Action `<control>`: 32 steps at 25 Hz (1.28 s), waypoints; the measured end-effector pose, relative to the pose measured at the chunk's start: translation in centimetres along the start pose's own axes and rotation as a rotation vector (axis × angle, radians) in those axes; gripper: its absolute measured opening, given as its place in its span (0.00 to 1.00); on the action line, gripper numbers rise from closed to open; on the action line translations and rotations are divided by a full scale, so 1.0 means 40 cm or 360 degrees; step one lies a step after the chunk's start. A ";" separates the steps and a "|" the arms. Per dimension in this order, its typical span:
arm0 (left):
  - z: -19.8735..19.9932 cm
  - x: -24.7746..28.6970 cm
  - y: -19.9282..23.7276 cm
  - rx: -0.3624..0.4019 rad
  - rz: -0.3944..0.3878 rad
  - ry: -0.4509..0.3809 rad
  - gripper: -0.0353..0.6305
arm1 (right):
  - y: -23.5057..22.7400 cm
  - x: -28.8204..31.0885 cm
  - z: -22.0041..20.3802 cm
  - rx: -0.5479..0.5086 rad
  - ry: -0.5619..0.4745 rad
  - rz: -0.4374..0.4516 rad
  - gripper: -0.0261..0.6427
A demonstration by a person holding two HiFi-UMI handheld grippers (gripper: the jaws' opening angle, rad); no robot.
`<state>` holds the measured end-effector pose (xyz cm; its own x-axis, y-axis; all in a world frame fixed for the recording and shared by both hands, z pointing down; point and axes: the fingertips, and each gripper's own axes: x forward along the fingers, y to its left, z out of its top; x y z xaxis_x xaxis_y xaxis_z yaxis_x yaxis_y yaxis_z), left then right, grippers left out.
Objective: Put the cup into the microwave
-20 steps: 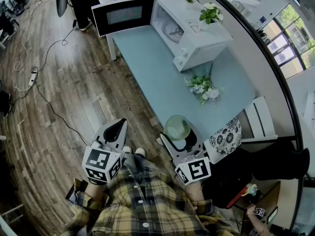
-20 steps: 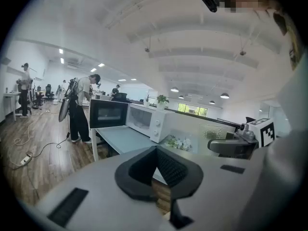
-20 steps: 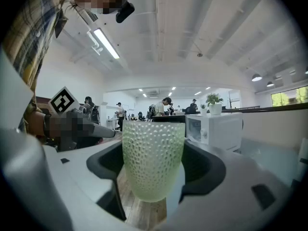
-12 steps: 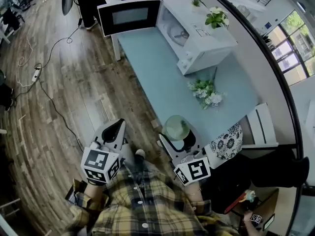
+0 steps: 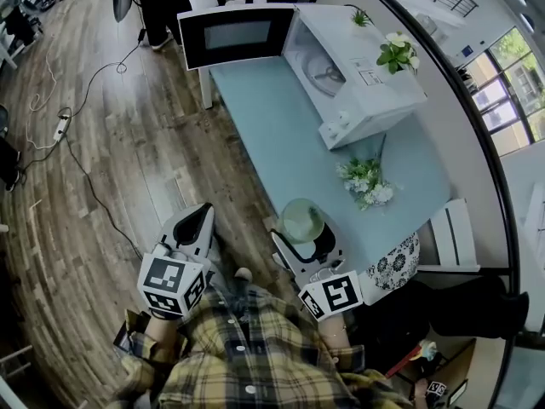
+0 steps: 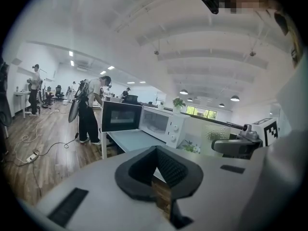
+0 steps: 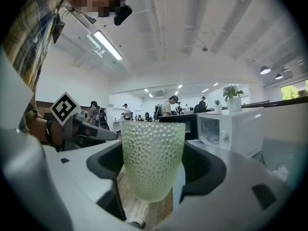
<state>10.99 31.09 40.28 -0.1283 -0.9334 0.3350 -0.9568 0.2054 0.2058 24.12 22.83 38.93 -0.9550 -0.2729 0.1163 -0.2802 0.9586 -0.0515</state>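
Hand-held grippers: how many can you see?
2. The left hand-held gripper, shut and empty, is over the floor; the right hand-held gripper, by the table, holds the green cup.

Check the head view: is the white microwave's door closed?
No, the white microwave has its dark-windowed door swung wide open, exposing the cavity and its round turntable.

right claw gripping green cup

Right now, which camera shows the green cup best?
The right gripper view: the cup fills the middle, dimpled and upright, between the right gripper's jaws. The head view shows only its rim from above; the left gripper view barely shows it.
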 end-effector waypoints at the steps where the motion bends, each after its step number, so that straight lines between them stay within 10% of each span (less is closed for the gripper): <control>1: 0.012 0.013 0.018 0.0004 -0.0009 -0.0001 0.04 | -0.002 0.024 0.006 -0.0003 -0.0001 -0.0005 0.59; 32: 0.158 0.217 0.555 0.0027 -0.0194 0.0093 0.04 | 0.030 0.585 0.042 0.0050 0.0053 -0.0260 0.59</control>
<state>-13.01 25.68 41.96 0.0041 -0.9323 0.3616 -0.9686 0.0861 0.2331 1.26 17.46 39.92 -0.8928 -0.4217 0.1585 -0.4351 0.8984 -0.0604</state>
